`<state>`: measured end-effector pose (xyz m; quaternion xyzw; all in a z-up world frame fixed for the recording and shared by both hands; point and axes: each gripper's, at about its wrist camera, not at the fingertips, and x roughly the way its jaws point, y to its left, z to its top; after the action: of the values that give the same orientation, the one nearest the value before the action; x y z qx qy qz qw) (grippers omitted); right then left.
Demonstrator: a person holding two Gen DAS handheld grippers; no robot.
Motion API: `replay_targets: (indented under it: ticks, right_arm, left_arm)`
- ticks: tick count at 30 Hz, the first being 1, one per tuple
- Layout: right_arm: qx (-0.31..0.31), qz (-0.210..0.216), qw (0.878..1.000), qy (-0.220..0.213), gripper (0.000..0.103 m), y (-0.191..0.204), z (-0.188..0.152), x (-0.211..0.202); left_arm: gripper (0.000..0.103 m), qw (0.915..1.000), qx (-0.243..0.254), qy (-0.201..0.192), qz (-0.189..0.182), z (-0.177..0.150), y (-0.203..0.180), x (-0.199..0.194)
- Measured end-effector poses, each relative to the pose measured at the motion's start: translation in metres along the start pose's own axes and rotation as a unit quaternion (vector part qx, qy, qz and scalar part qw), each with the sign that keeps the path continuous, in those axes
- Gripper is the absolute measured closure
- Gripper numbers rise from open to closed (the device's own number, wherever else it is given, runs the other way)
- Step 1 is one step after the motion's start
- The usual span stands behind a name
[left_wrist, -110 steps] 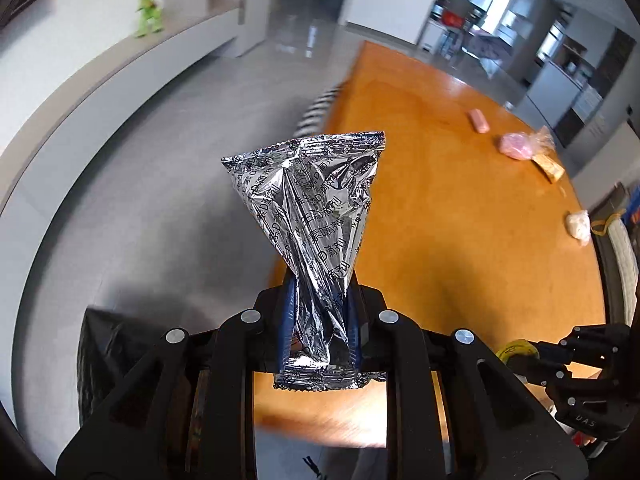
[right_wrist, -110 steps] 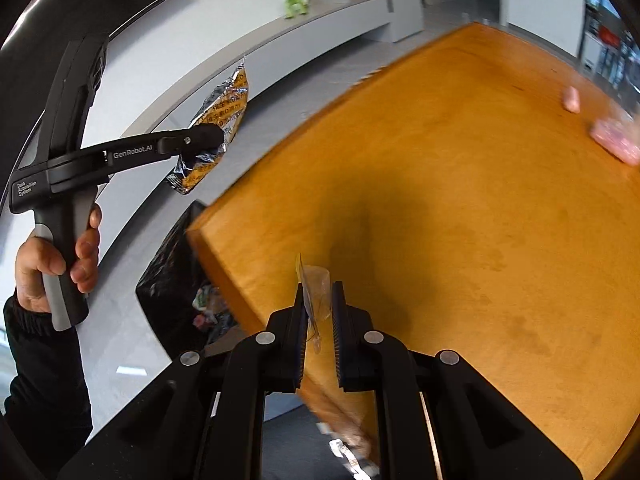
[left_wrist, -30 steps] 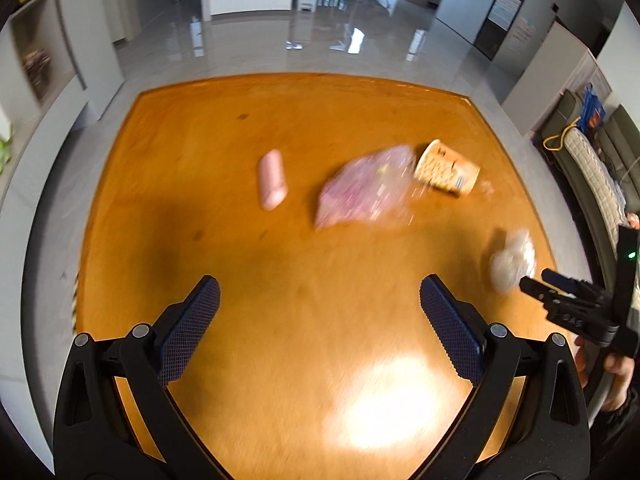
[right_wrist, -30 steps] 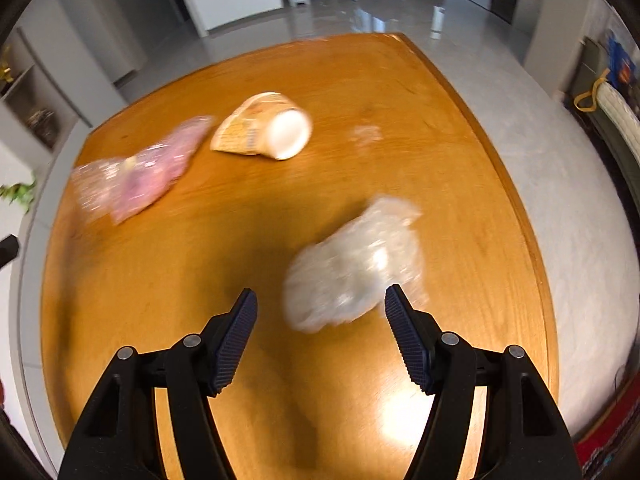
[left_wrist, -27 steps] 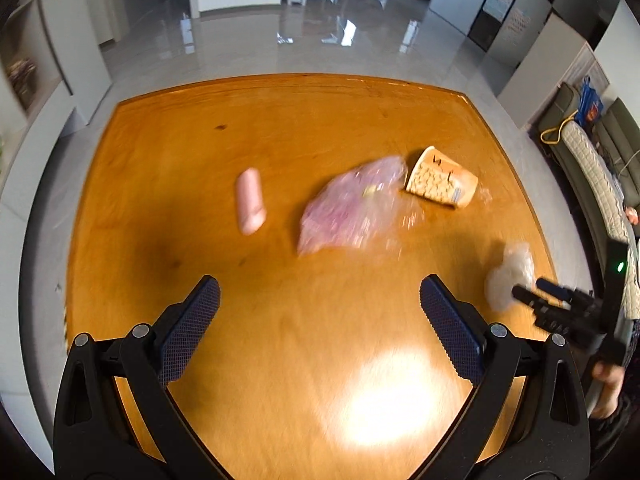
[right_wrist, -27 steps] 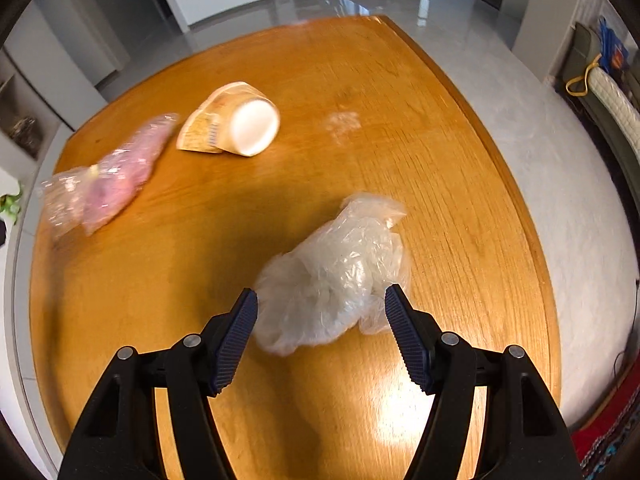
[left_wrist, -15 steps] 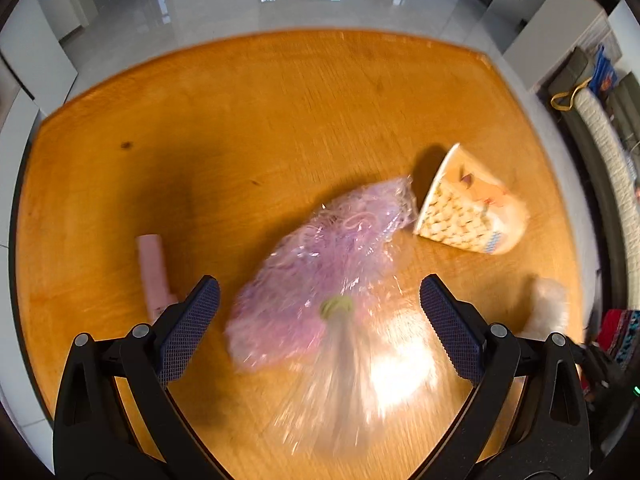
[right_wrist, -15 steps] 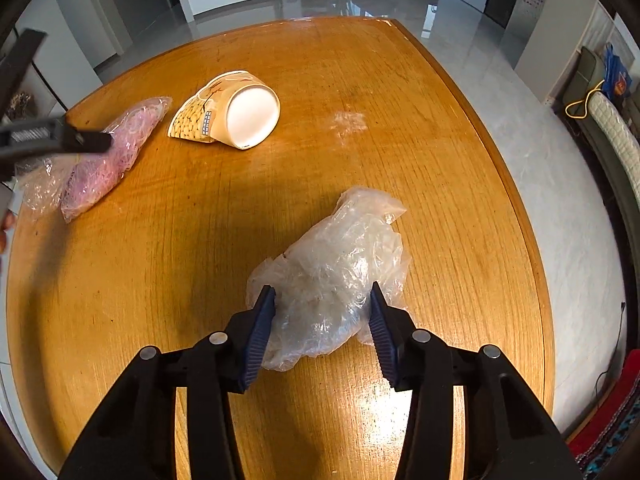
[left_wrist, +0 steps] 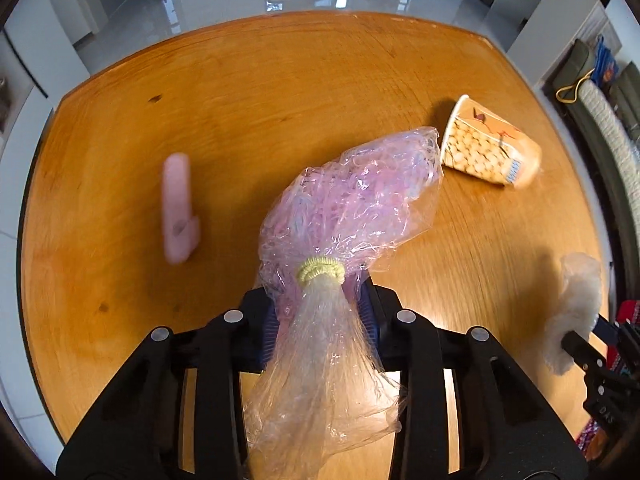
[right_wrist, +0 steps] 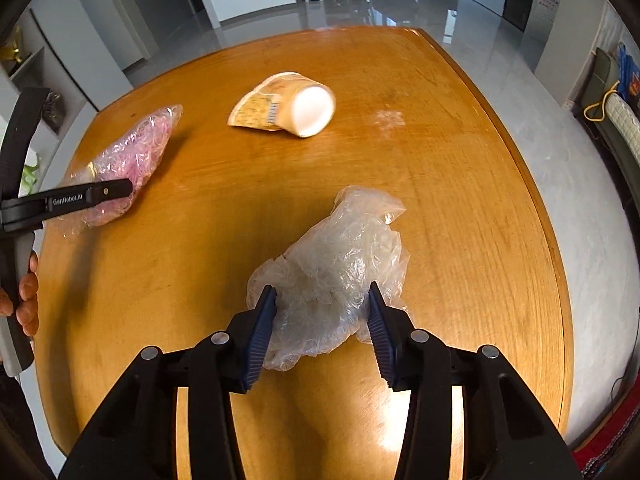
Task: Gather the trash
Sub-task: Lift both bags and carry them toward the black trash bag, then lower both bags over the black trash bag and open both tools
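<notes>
My left gripper (left_wrist: 320,320) is shut on the tied neck of a clear bag of pink shreds (left_wrist: 352,204), bound by a yellow band. The same bag shows in the right wrist view (right_wrist: 132,156) with the left gripper (right_wrist: 116,192) on it. My right gripper (right_wrist: 322,320) is open, its fingers on either side of a crumpled clear plastic bag (right_wrist: 344,256) on the wooden table (right_wrist: 460,184). That bag also shows at the right edge of the left wrist view (left_wrist: 576,304).
A patterned paper cup (left_wrist: 488,148) lies on its side on the table, also seen in the right wrist view (right_wrist: 284,104). A pink wrapper (left_wrist: 178,212) lies to the left of the pink bag. A sofa (right_wrist: 616,116) stands beyond the table's right edge.
My left gripper dropped the silver wrapper, moved over the table and closed on the pink bag's neck. My right gripper closed in around the clear plastic bag, its jaws narrowing.
</notes>
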<state>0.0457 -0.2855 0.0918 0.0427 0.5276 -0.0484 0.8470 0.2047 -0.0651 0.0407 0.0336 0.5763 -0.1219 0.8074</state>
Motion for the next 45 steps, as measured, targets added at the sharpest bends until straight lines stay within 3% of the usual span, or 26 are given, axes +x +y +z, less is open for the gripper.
replay_targets:
  ticks: [9, 18, 27, 33, 39, 45]
  right_arm:
    - [-0.056, 0.044, 0.997, -0.021, 0.056, 0.064, -0.037, -0.042]
    - [-0.115, 0.082, 0.99, -0.027, 0.056, 0.129, -0.078, -0.065]
    - [-0.184, 0.113, 0.976, -0.026, 0.056, 0.193, -0.134, -0.084]
    - [-0.243, 0.145, 0.959, -0.02, 0.056, 0.245, -0.181, -0.098]
    - [-0.31, 0.186, 0.933, -0.003, 0.056, 0.305, -0.235, -0.106]
    - [-0.399, 0.233, 0.887, 0.028, 0.056, 0.383, -0.302, -0.107]
  left_arm:
    - [0.069, 0.9987, -0.025, -0.043, -0.013, -0.074, 0.042, -0.071]
    - [0.069, 0.9958, -0.052, -0.075, 0.01, -0.146, 0.077, -0.122]
    - [0.069, 0.9872, -0.101, -0.12, 0.03, -0.24, 0.112, -0.171]
    - [0.069, 0.9802, -0.144, -0.132, 0.034, -0.309, 0.14, -0.191]
    - [0.069, 0.9664, -0.203, -0.149, 0.053, -0.387, 0.173, -0.206]
    - [0.069, 0.9395, -0.293, -0.15, 0.094, -0.483, 0.222, -0.22]
